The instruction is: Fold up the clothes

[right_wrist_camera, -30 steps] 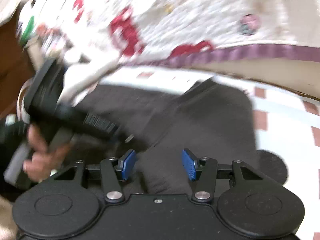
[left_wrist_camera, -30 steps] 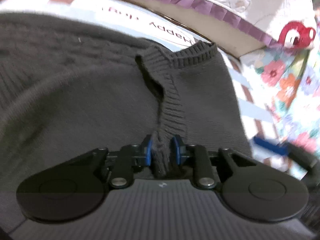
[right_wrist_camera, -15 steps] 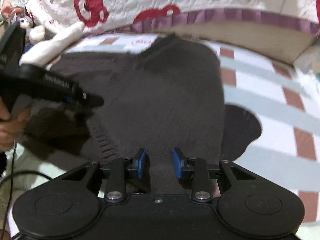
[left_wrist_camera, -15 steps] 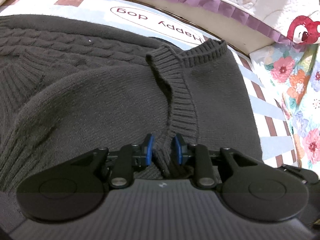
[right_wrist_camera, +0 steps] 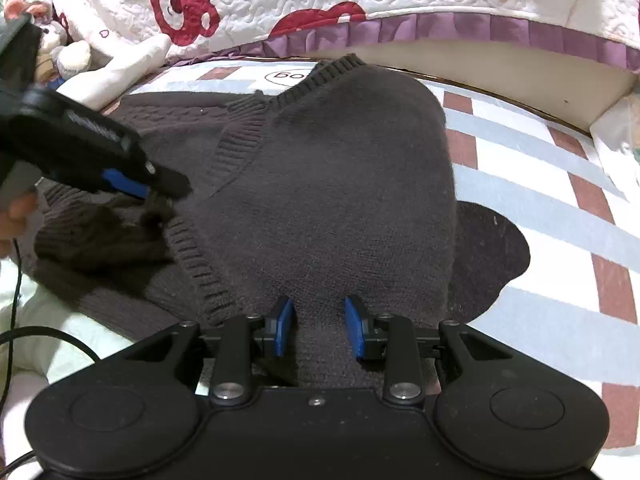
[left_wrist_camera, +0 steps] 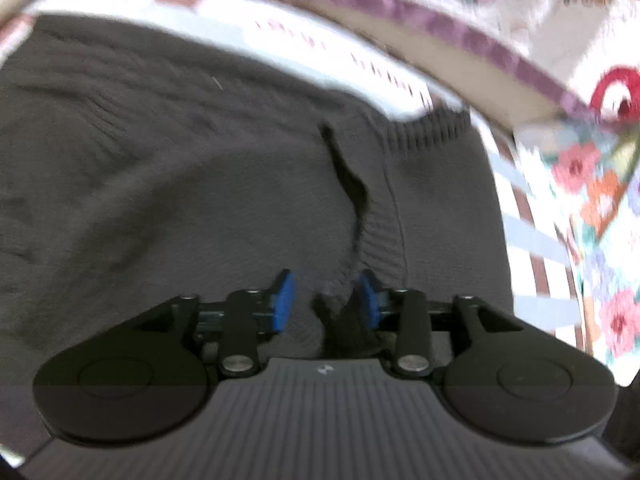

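Observation:
A dark grey knitted sweater (right_wrist_camera: pixel 340 184) lies spread on a striped bed sheet (right_wrist_camera: pixel 540 208), one part folded over with a ribbed edge (right_wrist_camera: pixel 236 140) showing. It fills the left wrist view (left_wrist_camera: pixel 200 200), which is blurred. My left gripper (left_wrist_camera: pixel 326 300) has its blue pads apart, with the ribbed band (left_wrist_camera: pixel 384 232) loose between them. It also shows in the right wrist view (right_wrist_camera: pixel 160 196), just above the knit. My right gripper (right_wrist_camera: pixel 320 326) has its jaws apart, with sweater fabric lying between them.
A quilted bear-print blanket with a purple frill (right_wrist_camera: pixel 440 28) runs along the far side. A plush toy (right_wrist_camera: pixel 120 64) lies at the far left. A floral fabric (left_wrist_camera: pixel 592 200) lies to the right. A black cable (right_wrist_camera: pixel 24 332) hangs at the lower left.
My left gripper's jaws have opened, letting go of the ribbed band. My right gripper's jaws have also spread a little wider over the fabric.

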